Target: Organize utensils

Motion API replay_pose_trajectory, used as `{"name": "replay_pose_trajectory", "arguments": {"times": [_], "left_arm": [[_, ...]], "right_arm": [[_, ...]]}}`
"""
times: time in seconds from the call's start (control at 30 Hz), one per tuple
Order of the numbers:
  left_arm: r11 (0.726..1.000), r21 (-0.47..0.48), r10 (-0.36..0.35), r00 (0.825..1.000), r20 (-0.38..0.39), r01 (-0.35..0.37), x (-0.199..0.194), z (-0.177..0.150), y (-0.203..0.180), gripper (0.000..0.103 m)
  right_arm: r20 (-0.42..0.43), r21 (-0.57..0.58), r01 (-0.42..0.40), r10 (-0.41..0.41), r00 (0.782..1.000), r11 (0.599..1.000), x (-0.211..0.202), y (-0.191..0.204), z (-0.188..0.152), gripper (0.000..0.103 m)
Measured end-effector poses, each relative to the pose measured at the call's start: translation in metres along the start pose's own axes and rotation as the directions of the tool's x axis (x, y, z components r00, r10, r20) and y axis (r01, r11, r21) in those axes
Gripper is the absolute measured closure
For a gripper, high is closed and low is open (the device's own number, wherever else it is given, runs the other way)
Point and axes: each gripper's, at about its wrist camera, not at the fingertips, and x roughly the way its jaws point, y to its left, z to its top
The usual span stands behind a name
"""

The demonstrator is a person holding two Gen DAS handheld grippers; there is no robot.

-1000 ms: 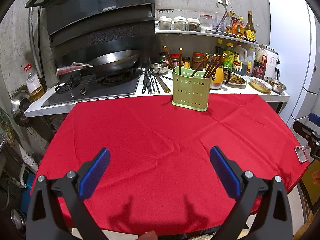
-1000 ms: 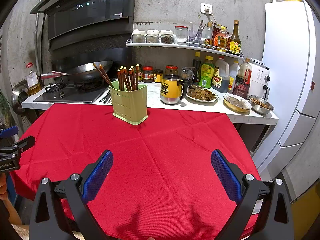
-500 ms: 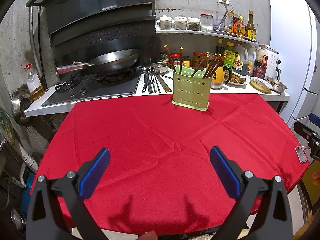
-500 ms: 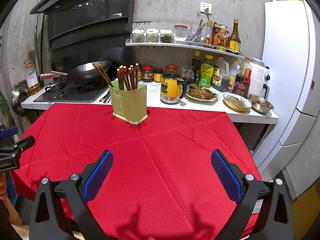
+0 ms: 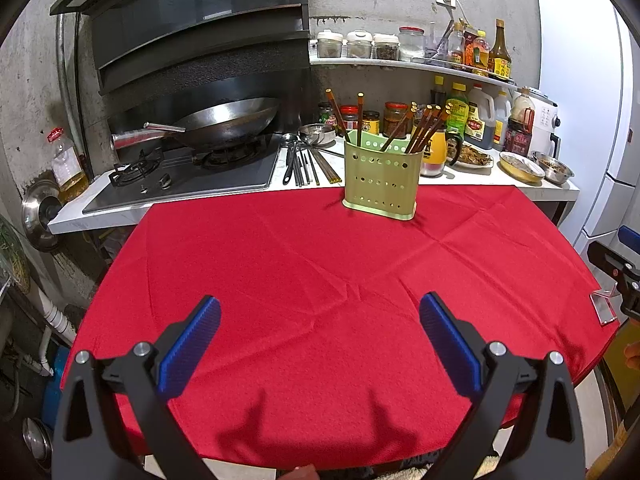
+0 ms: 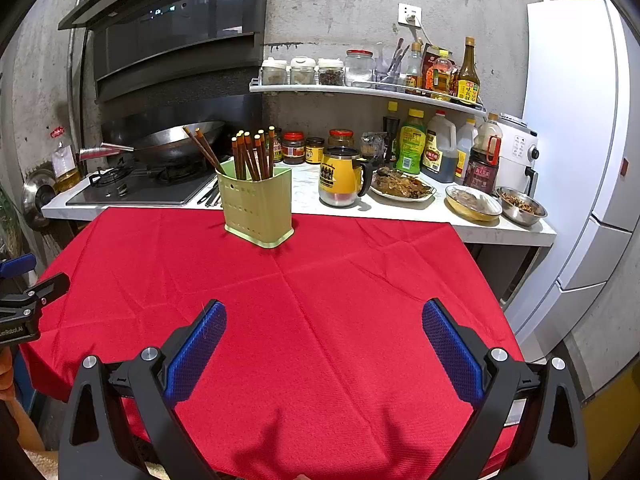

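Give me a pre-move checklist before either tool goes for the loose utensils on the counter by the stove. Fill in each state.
1. Left tool open and empty: ok, its pads are wide apart with only red cloth between them.
2. Right tool open and empty: ok, same.
3. Green holder upright on the tablecloth, at its far edge: ok.
4. Room left in the holder: cannot tell; chopsticks already stand in it and its inside is hidden.
5. Loose utensils in reach: not ok; they lie on the counter past the table's far edge, well ahead of both tools.
6. Path across the cloth free of objects: ok.
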Motion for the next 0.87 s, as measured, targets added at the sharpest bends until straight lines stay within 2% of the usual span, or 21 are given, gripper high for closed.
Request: {"name": "replay_pose_trajectory", "arguments": {"times": [0.6, 0.87], "left_arm": [[1.0, 0.007, 0.002, 1.0, 0.01, -0.002, 0.001, -0.001, 0.001, 0.006], [1.0, 0.0, 0.002, 0.999, -0.035, -0.002, 0.014, -0.001, 0.007, 0.006]], "right_arm": [[-0.02, 0.012, 0.008, -0.007, 1.0, 1.0, 0.009, -0.004, -0.007, 0.006], [-0.032, -0.001, 0.024, -0.024, 0.999, 1.0, 0.017, 0.0, -0.004, 0.006]]}}
